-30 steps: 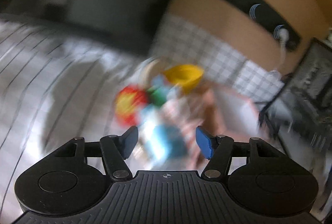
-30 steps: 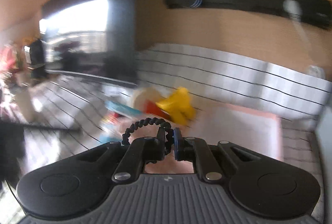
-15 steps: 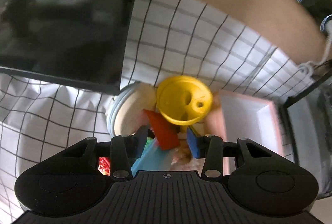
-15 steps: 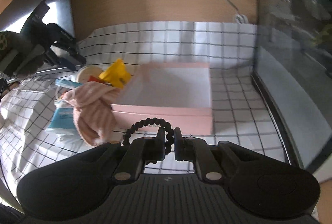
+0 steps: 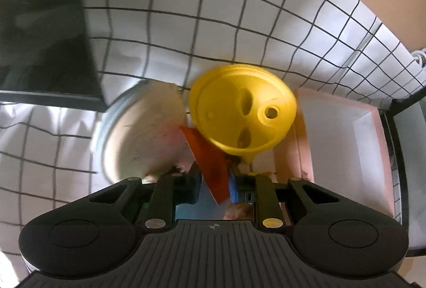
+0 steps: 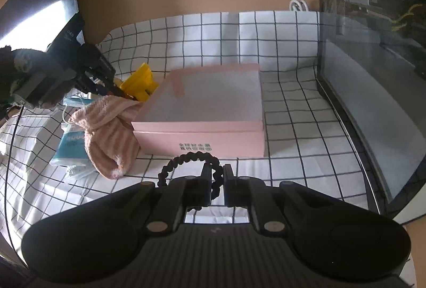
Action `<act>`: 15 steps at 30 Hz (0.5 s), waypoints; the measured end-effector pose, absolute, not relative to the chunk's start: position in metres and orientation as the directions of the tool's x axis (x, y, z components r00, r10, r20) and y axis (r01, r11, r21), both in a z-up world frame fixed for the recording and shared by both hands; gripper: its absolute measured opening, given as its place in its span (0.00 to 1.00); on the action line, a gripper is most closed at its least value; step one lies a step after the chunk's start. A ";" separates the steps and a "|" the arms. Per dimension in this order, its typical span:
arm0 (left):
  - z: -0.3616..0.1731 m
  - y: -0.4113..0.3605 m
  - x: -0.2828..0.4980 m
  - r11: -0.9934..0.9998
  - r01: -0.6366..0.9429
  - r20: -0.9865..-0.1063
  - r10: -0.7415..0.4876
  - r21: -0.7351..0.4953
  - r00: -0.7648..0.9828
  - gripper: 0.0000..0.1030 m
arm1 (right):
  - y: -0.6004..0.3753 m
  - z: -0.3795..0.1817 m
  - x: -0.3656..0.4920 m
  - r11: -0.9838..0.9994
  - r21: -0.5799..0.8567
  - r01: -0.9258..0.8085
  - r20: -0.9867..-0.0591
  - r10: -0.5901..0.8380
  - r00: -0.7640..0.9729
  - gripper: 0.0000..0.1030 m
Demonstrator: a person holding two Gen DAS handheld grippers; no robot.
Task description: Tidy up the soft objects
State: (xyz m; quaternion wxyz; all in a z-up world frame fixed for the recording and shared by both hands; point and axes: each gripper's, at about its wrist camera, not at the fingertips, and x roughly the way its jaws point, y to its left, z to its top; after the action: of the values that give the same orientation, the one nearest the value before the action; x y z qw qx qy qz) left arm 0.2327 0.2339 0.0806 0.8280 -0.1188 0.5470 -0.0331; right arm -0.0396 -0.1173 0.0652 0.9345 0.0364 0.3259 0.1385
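Right wrist view gives me the white cloth with a black grid (image 6: 287,112) wrinkled across the whole tabletop, its far edge running up a tan wall. At twelve o'clock sits the shallow pink cardboard box (image 6: 202,125), matte, open-topped, its white floor bare. Touching its nine o'clock wall, a pink-and-white striped fuzzy towel (image 6: 106,128) lies slumped in a loose fold over a flat teal paper packet (image 6: 69,148). Behind the towel at eleven o'clock is the smooth yellow plastic funnel (image 6: 139,84).

My right gripper (image 6: 218,178) is tilted down toward the cloth, just short of the box's near wall, jaws clenched on a black braided hair tie (image 6: 186,162) whose knobbly loop arches up to eleven o'clock.

My left gripper (image 6: 106,80) reaches in steeply from nine o'clock into the pile. Through its own camera the left gripper (image 5: 215,185) has its jaws closing around a thin, stiff orange-red wedge-shaped piece (image 5: 210,160); with the blur I cannot tell whether the blue pads (image 5: 233,188) already press it. The funnel's wide mouth (image 5: 239,114) fills twelve o'clock, a round cream fluffy pad in a pale rim (image 5: 145,133) lies at ten.
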 end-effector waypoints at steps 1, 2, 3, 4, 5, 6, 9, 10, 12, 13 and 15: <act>0.079 0.231 0.235 0.969 -0.075 -0.900 -0.187 -0.235 0.395 0.22 | -0.119 0.064 -0.039 0.961 0.159 -0.228 -0.605 0.277 0.746 0.08; 0.076 0.229 0.239 0.970 -0.078 -0.903 -0.183 -0.231 0.390 0.23 | -0.120 0.062 -0.039 0.962 0.161 -0.222 -0.610 0.274 0.744 0.08; 0.072 0.227 0.242 0.972 -0.085 -0.907 -0.172 -0.221 0.384 0.25 | -0.121 0.061 -0.039 0.963 0.161 -0.217 -0.614 0.270 0.742 0.08; 0.067 0.226 0.245 0.971 -0.093 -0.908 -0.168 -0.219 0.384 0.25 | -0.122 0.060 -0.039 0.963 0.162 -0.214 -0.617 0.268 0.740 0.08; 0.064 0.226 0.247 0.968 -0.103 -0.904 -0.172 -0.229 0.390 0.25 | -0.123 0.059 -0.039 0.964 0.161 -0.212 -0.620 0.266 0.738 0.08; 0.061 0.227 0.249 0.964 -0.112 -0.901 -0.179 -0.240 0.394 0.23 | -0.123 0.058 -0.039 0.964 0.160 -0.212 -0.622 0.265 0.737 0.08; 0.059 0.227 0.250 0.959 -0.107 -0.888 -0.197 -0.263 0.414 0.16 | -0.125 0.057 -0.041 0.966 0.153 -0.209 -0.629 0.258 0.734 0.08; 0.061 0.227 0.248 0.960 -0.091 -0.880 -0.202 -0.265 0.431 0.16 | -0.126 0.057 -0.041 0.966 0.152 -0.208 -0.627 0.257 0.735 0.08; 0.067 0.226 0.238 0.965 -0.063 -0.859 -0.196 -0.255 0.474 0.13 | -0.128 0.060 -0.041 0.967 0.148 -0.208 -0.620 0.254 0.742 0.08; 0.072 0.227 0.232 0.965 -0.055 -0.845 -0.195 -0.255 0.498 0.13 | -0.129 0.062 -0.040 0.966 0.149 -0.210 -0.616 0.256 0.745 0.08; 0.083 0.233 0.217 0.962 -0.033 -0.807 -0.207 -0.270 0.552 0.11 | -0.130 0.066 -0.039 0.964 0.147 -0.220 -0.607 0.263 0.750 0.08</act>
State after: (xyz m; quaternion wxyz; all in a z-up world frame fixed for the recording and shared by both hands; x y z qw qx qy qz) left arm 0.2166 0.2327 0.0830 0.8717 -0.1276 0.4704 -0.0501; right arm -0.0389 -0.1303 0.0657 0.9347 0.0330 0.3294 0.1293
